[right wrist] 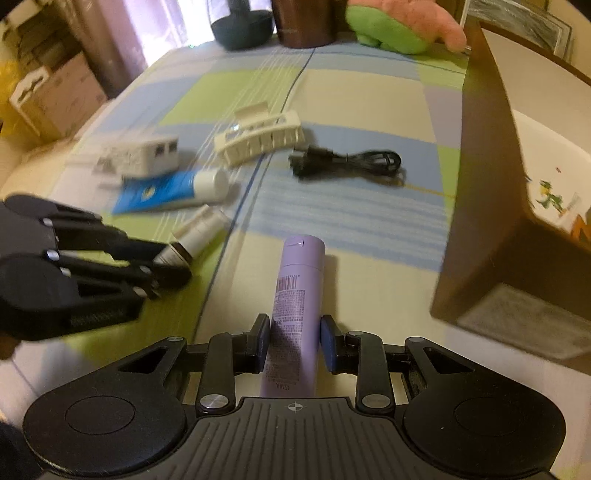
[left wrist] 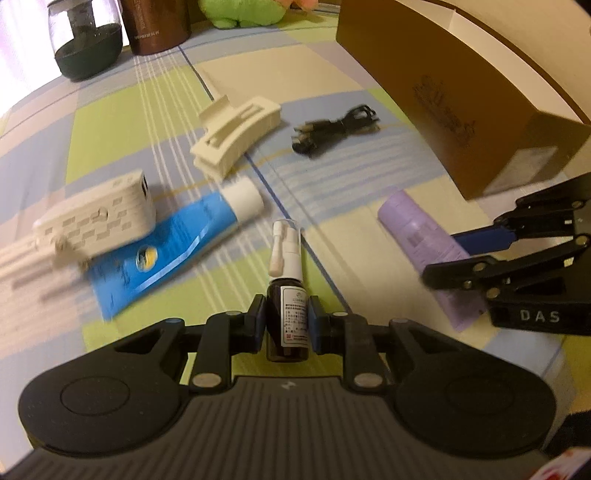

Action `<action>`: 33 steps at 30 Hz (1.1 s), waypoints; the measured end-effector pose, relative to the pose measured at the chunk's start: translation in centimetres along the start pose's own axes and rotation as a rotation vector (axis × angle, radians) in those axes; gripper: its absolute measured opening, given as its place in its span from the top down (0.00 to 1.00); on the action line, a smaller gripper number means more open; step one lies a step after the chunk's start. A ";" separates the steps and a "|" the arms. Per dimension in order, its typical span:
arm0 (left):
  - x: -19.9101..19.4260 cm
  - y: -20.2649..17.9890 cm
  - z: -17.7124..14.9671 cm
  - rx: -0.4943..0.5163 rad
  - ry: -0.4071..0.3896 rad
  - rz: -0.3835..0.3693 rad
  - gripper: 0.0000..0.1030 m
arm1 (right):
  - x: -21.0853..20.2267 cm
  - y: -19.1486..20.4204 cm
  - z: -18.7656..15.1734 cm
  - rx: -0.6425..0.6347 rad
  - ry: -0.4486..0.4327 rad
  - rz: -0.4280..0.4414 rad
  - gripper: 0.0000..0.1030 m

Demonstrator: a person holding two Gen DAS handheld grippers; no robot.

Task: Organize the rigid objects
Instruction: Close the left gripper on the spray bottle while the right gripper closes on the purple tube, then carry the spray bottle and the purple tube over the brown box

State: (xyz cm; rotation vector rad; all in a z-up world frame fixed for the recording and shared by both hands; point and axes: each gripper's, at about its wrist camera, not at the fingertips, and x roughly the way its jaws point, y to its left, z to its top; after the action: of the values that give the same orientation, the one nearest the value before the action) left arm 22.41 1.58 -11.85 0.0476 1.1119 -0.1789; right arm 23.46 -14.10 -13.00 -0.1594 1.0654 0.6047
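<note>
The left gripper point(left wrist: 286, 325) clamps a small, light, breakable-looking spray bottle point(left wrist: 287, 317) by its body, while the right gripper point(right wrist: 295, 341) straddles a slippery purple tube point(right wrist: 295, 295), unpinched, mid-bedspread point(right wrist: 351, 218).

Dim, warm indoor light; daylight glares through a window point(right wrist: 162, 26) at top left, washing that corner out. Both views are motion-blurred, worst on the white adapter point(left wrist: 99, 221) and blue tube point(left wrist: 166, 251). Fisheye bends edges and darkens corners. Soft shadows beside the brown box point(right wrist: 491, 184).
</note>
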 end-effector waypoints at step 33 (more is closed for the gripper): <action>0.3 -1.6 0.3 0.003 0.004 0.058 0.81 | 0.7 1.2 -1.0 0.015 -0.073 -0.111 0.71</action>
State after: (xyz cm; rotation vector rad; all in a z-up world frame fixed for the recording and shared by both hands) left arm 22.55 -0.11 -11.88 0.0824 1.1125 -0.1285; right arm 22.26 -13.20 -13.93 -0.1803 0.9838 0.4989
